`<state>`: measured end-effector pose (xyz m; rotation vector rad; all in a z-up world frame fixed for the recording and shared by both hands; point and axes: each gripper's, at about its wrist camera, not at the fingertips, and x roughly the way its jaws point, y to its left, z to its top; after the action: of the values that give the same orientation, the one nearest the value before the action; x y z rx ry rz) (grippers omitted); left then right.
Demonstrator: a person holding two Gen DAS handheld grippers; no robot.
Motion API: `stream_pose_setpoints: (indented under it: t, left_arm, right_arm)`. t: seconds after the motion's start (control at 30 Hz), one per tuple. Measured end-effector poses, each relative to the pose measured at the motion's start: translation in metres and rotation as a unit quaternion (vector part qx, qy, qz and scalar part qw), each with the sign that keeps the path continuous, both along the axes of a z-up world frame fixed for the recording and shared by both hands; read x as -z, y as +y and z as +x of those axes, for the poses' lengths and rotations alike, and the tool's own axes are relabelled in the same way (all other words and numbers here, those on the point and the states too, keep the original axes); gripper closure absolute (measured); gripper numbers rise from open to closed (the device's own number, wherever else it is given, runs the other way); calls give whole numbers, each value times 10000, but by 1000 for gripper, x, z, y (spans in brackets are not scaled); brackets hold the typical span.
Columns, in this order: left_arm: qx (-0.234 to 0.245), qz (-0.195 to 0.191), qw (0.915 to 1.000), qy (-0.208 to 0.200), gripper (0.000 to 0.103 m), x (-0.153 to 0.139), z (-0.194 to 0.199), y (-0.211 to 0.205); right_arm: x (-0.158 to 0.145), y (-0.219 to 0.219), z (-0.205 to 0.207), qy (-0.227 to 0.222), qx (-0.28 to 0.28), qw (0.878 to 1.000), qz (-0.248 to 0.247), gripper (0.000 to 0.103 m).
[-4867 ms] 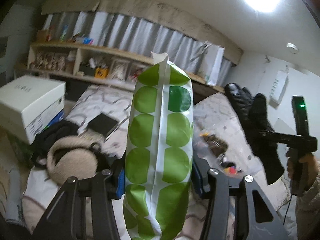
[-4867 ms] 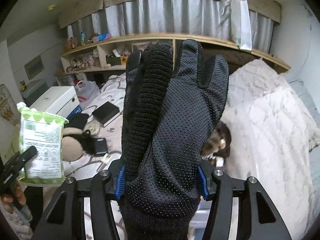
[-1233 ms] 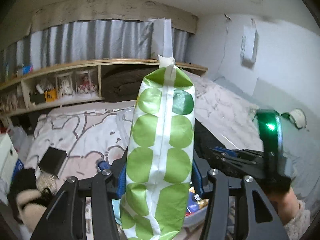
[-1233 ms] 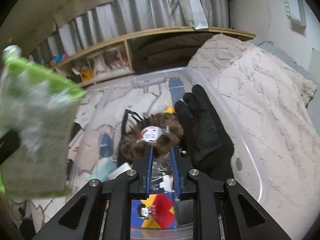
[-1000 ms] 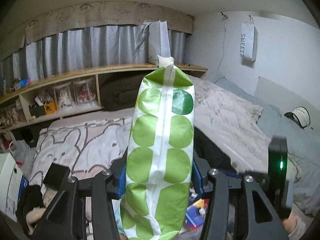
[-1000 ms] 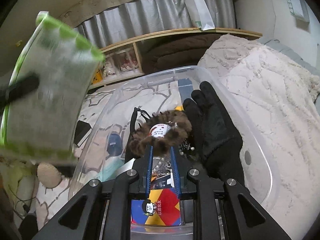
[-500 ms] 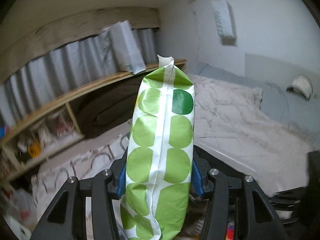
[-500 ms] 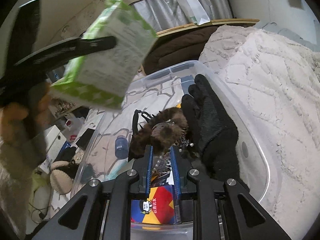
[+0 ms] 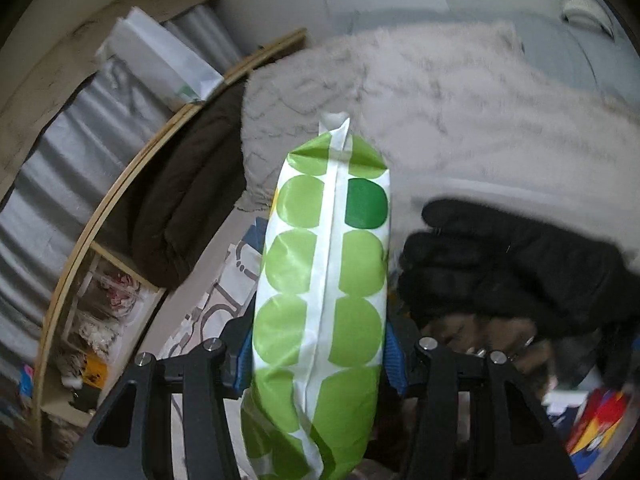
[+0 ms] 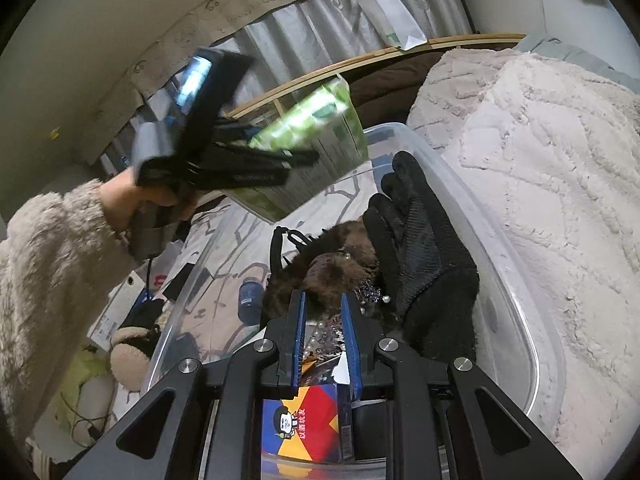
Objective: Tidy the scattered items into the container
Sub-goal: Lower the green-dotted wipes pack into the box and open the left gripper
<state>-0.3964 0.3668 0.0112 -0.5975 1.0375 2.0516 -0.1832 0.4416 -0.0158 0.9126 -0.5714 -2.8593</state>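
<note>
My left gripper (image 9: 320, 360) is shut on a green-dotted white wipes pack (image 9: 324, 300), seen from the right wrist as the wipes pack (image 10: 316, 140) held over the far end of the clear plastic bin (image 10: 516, 312). A hand (image 10: 132, 200) in a fluffy sleeve holds that left gripper (image 10: 296, 156). Inside the bin lie a black glove (image 10: 424, 256), a brown furry item (image 10: 336, 256) and a colourful box (image 10: 308, 424). The black glove (image 9: 508, 264) lies just right of the pack. My right gripper (image 10: 322, 336) hovers over the bin's near end, shut, with nothing between its blue pads.
A cream fluffy blanket (image 10: 552, 168) rises right of the bin. A wooden shelf (image 10: 360, 64) and grey curtain run along the back. White boxes (image 10: 116, 308), a dark earmuff (image 10: 124, 348) and a small dark bottle (image 10: 248, 300) lie on the patterned bedding at left.
The left gripper has carried the wipes pack rightward and down over the bin, rolling as it went. The right gripper has stayed over the bin's near end.
</note>
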Motion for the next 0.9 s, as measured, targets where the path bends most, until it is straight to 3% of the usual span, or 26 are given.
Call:
stream_pose_setpoints:
  t: [0.27,0.37,0.43,0.47,0.67,0.9]
  left_arm:
    - [238,-872,9943,-566,48,38,-4,3]
    - [151,-730,9944,-755,39,32,-4,2]
    - [65,-590,9956,-721,26,25,-4,1]
    - [33,-506,9963,-697,24,19,-2,0]
    - [-36,-168,9972,-729,24,-4,4,-8]
    - [-858,-657,9938,-257,24,16,-17,12]
  right_arm:
    - [0,-1,-3,-14,-35,10000,24,83]
    - [1,-1,-3,-20,-49,10000,26,83]
    - [0,0,-3,-12,-61,10000,-21,83]
    - [0,0,-3,-5,-74,10000,-40,83]
    - [-1,2,-2,-2,-83,9999,-121,83]
    - [-2,2,-1,-3,-84,9999,-143,83]
